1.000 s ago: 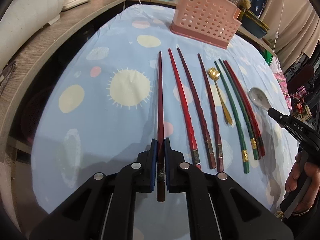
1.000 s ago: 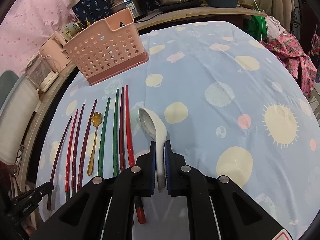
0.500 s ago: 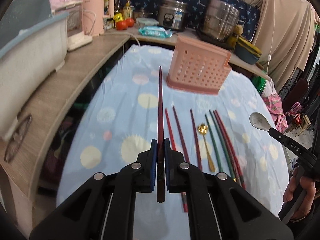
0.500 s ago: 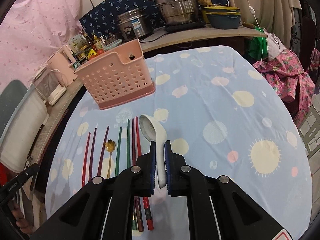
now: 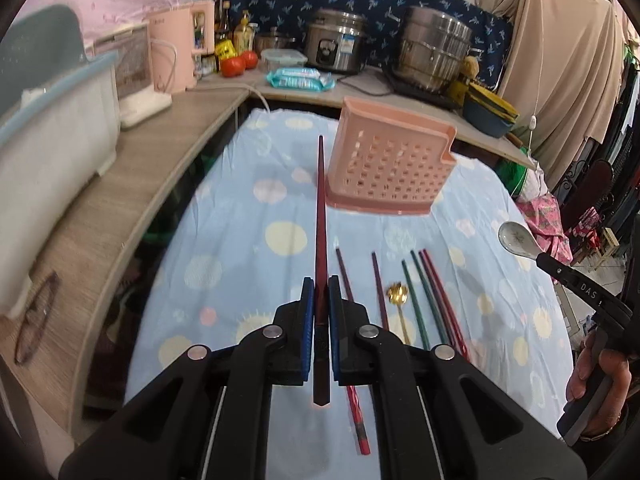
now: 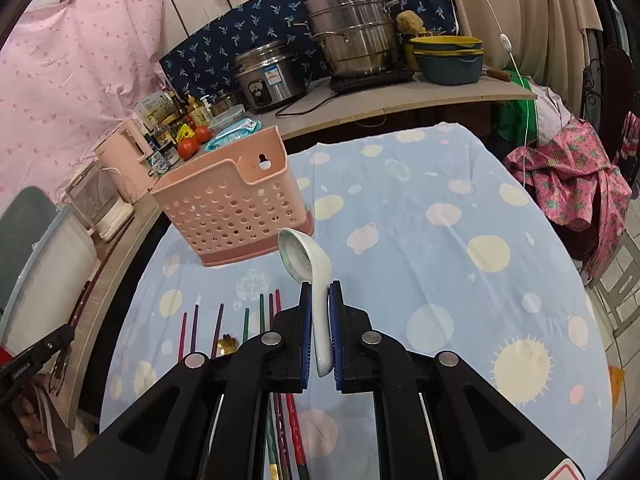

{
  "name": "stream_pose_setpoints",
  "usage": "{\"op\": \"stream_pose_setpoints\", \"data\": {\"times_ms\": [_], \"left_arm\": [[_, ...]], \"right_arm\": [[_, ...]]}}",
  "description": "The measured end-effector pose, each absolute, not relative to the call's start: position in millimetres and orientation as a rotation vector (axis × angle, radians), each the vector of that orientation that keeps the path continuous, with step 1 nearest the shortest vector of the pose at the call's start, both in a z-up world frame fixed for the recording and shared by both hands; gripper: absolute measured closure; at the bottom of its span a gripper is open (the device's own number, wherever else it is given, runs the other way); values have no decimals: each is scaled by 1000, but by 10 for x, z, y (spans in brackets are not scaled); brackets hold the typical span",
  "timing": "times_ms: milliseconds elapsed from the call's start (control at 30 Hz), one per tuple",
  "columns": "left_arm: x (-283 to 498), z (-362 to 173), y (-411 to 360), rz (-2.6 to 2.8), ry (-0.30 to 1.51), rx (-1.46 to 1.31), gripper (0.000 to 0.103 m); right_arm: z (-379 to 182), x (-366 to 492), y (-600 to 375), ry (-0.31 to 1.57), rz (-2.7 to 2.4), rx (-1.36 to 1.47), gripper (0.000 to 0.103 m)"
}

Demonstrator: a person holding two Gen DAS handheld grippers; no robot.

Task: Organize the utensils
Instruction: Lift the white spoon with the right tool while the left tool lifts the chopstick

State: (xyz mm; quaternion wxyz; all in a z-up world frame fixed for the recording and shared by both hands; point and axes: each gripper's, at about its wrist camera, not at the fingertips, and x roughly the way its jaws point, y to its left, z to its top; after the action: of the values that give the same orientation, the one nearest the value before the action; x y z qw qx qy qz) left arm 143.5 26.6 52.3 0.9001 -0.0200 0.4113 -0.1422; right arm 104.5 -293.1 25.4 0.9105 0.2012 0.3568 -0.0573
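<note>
the pink basket (image 5: 386, 168) stands upright at the upper centre of the left view, on the far part of the desk (image 5: 248, 248), and nothing shows above its rim, so judging by that no utensil is in yet. you have two things lifted: a dark red chopstick (image 5: 320, 240) and a white spoon (image 6: 310, 276). on the cloth below lie the rest, side by side in a row: red and green chopsticks (image 5: 428, 292) and a small gold spoon (image 5: 398, 296). most of the sorting is ahead of you.

your left tongs (image 5: 320, 320) are clamped on the chopstick near its thick end, its tip aimed up the frame just left of the basket. your right tongs (image 6: 320, 324) are clamped on the spoon's handle, bowl forward, just before the basket's lower right corner. both point forward and downward, above the desk.
</note>
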Motion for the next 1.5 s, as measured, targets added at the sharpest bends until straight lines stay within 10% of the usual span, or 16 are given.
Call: {"op": "stream_pose_setpoints", "data": {"times_ms": [867,1500], "left_arm": [[860,-646,434,-248,1083,-53,94],[1209,621,474,-258,805,-46,96]], "right_arm": [[-249,756,-2685,852,-92,438,95],[392,1198,-2786,784,-109,245,94]]}}
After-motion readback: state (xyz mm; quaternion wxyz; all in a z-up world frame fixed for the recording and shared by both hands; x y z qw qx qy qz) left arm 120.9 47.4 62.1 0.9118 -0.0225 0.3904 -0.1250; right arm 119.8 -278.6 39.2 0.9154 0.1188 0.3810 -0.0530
